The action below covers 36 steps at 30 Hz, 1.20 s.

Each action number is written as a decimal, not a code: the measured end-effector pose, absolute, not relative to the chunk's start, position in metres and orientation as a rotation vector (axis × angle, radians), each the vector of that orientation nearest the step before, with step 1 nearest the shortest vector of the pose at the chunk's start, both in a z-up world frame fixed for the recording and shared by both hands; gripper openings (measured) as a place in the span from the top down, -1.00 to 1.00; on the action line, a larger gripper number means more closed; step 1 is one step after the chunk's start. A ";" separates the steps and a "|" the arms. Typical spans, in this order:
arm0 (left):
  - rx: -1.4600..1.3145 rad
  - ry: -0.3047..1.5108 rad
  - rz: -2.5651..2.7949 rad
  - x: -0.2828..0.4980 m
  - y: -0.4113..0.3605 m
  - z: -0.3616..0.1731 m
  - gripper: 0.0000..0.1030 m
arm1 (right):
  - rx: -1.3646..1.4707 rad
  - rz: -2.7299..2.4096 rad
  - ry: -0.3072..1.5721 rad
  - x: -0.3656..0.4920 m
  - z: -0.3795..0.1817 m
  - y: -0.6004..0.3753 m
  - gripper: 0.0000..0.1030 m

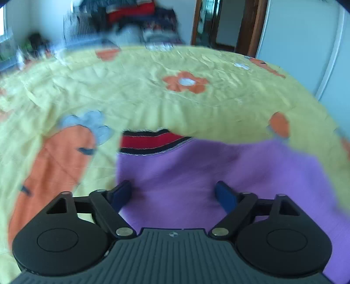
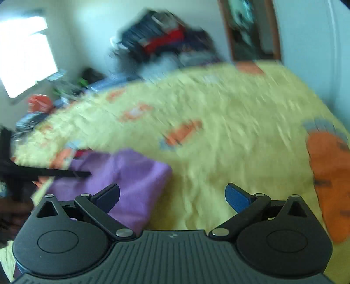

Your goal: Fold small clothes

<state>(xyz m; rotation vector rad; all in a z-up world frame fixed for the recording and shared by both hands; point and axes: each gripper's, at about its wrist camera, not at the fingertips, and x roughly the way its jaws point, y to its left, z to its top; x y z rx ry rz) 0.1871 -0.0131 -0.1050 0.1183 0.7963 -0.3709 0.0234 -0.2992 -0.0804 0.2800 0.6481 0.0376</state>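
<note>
A purple garment (image 1: 207, 170) lies on the yellow flowered bedspread (image 1: 142, 91), with a red, black and white striped band (image 1: 148, 141) at its far left edge. My left gripper (image 1: 175, 193) is open and empty, low over the purple cloth. In the right wrist view the purple garment (image 2: 131, 177) lies folded at the lower left. My right gripper (image 2: 172, 197) is open and empty, with its left finger over the garment's right edge and its right finger over bare bedspread (image 2: 229, 122). The left gripper's dark finger (image 2: 56, 173) reaches over the cloth from the left.
A heap of dark, red and blue clothes (image 1: 135, 19) sits beyond the bed's far edge, also in the right wrist view (image 2: 166, 41). A brown door frame (image 1: 251, 26) and pale wall stand at the right. A bright window (image 2: 24, 54) and clutter lie at left.
</note>
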 end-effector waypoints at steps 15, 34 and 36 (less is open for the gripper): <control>-0.076 0.743 -0.287 0.091 0.028 -0.046 -0.91 | 0.166 0.487 0.768 0.062 -0.106 -0.292 -1.00; 0.005 0.705 -0.390 0.041 0.016 -0.068 -1.00 | -0.161 0.220 0.628 0.000 -0.074 -0.241 -1.00; 0.047 0.736 -0.392 0.052 0.006 -0.079 -1.00 | -0.278 0.230 0.647 0.014 -0.094 -0.223 -1.00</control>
